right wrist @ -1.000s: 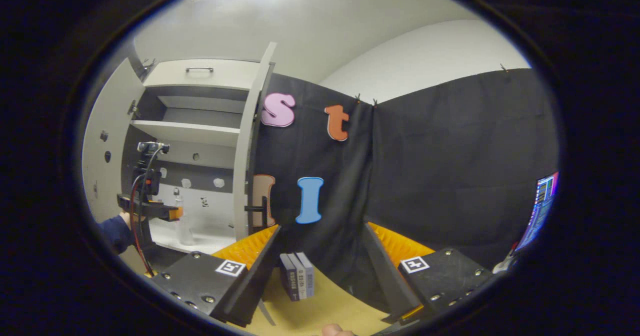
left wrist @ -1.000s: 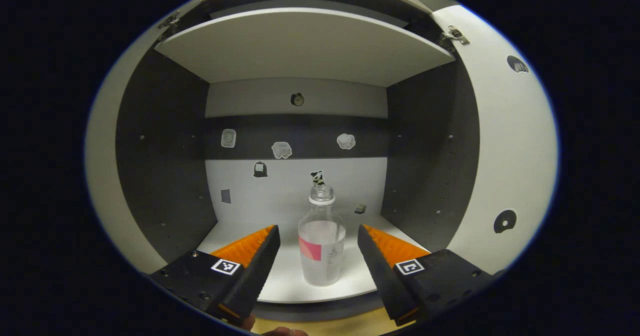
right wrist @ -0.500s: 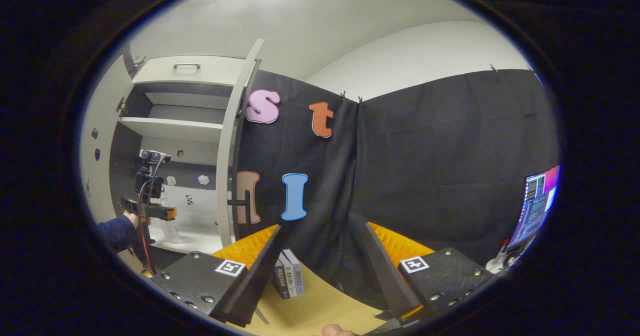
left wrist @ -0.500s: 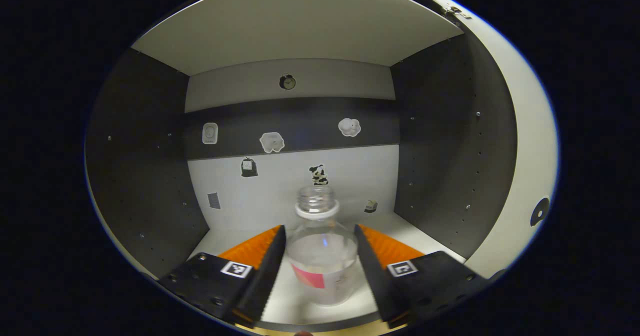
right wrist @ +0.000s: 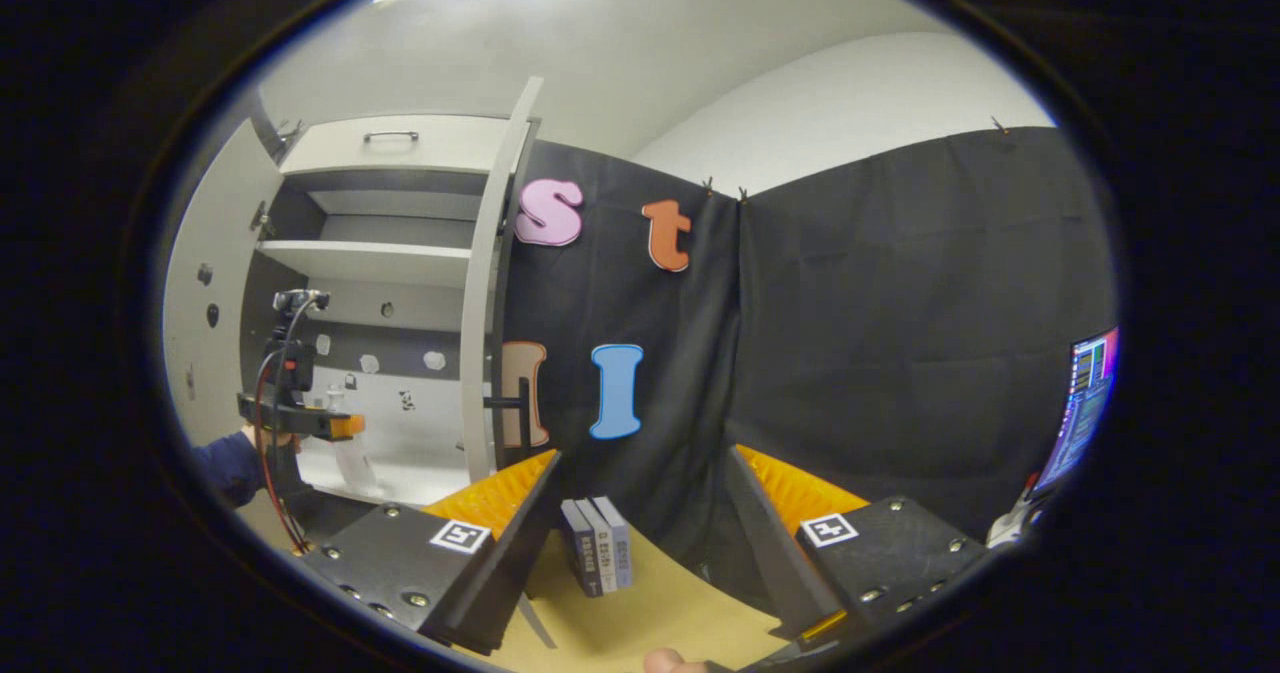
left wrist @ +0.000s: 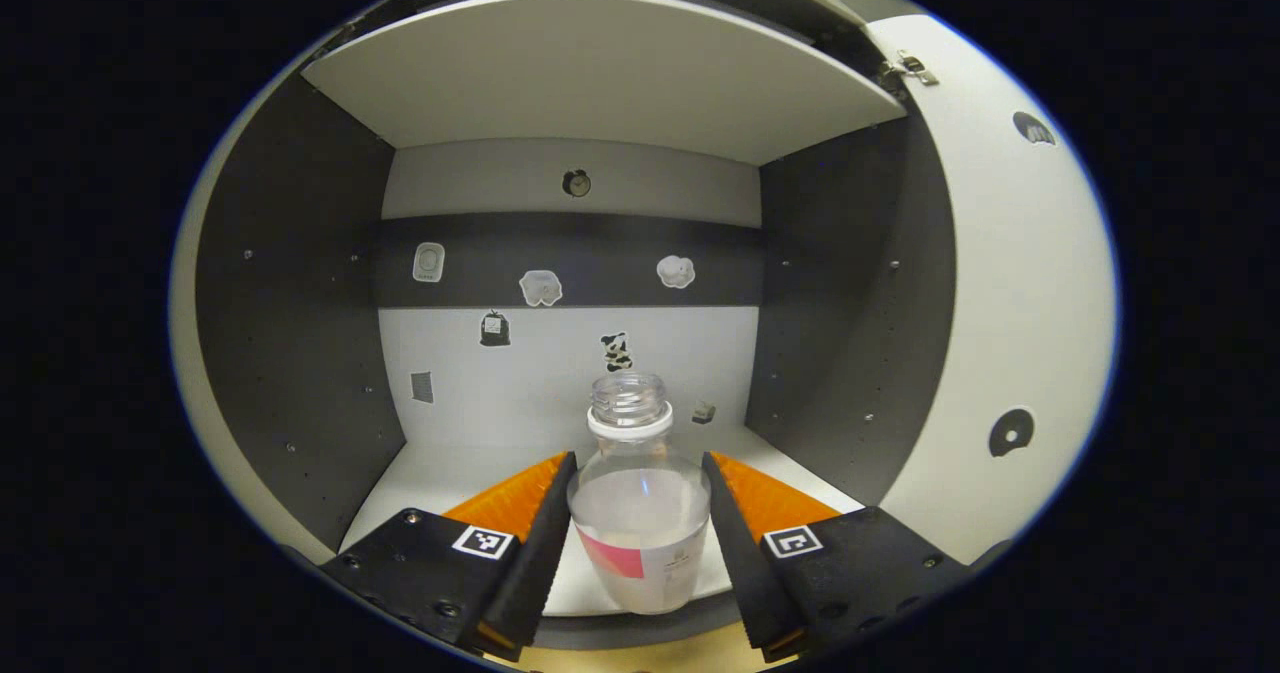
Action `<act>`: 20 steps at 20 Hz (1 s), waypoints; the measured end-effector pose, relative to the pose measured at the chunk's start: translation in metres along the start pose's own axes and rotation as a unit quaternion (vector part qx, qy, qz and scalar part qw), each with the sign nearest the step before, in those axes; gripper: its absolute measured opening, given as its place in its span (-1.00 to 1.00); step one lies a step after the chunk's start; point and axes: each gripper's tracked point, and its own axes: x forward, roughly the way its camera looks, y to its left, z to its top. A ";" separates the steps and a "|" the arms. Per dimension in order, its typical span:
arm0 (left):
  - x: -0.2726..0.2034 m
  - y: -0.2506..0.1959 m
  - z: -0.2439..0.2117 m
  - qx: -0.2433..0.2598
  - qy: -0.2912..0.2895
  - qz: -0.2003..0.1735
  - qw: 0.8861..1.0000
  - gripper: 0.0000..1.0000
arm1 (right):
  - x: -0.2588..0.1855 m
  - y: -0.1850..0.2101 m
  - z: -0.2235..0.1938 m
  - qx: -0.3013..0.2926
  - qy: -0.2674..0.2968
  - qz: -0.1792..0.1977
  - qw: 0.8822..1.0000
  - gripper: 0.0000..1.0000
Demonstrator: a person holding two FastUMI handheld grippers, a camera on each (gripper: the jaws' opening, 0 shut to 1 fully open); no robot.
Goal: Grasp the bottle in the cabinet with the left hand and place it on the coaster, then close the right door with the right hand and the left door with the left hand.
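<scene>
A clear bottle with a white neck ring, no cap and a pink label is at the front of the cabinet's lower shelf. My left gripper is shut on it, one finger pressed on each side of its body. In the right gripper view the left gripper, held by a hand in a dark sleeve, reaches into the open cabinet with the bottle below it, leaning a little. My right gripper hangs open over the wooden table with nothing between its fingers.
Both cabinet doors stand open: the right door swings out beside the bottle, the left door on the far side. An upper shelf spans overhead. Three books stand on the table by the black wall; a monitor glows at right.
My left gripper went in around the bottle and its fingers closed onto it, then drew back a little with it. The right gripper only swayed slightly.
</scene>
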 end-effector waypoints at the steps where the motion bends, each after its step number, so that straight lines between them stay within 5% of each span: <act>1: -0.012 -0.003 -0.002 -0.002 0.000 -0.006 1.000 0.52 | 0.000 0.000 0.001 -0.001 -0.001 0.005 1.000 0.87; 7: -0.081 -0.015 -0.039 -0.006 0.010 -0.021 1.000 0.51 | -0.004 0.002 0.005 -0.002 -0.007 0.036 0.999 0.87; 20: -0.160 -0.025 -0.215 -0.051 0.085 -0.008 0.995 0.53 | -0.007 -0.009 0.020 -0.009 -0.029 0.050 0.998 0.94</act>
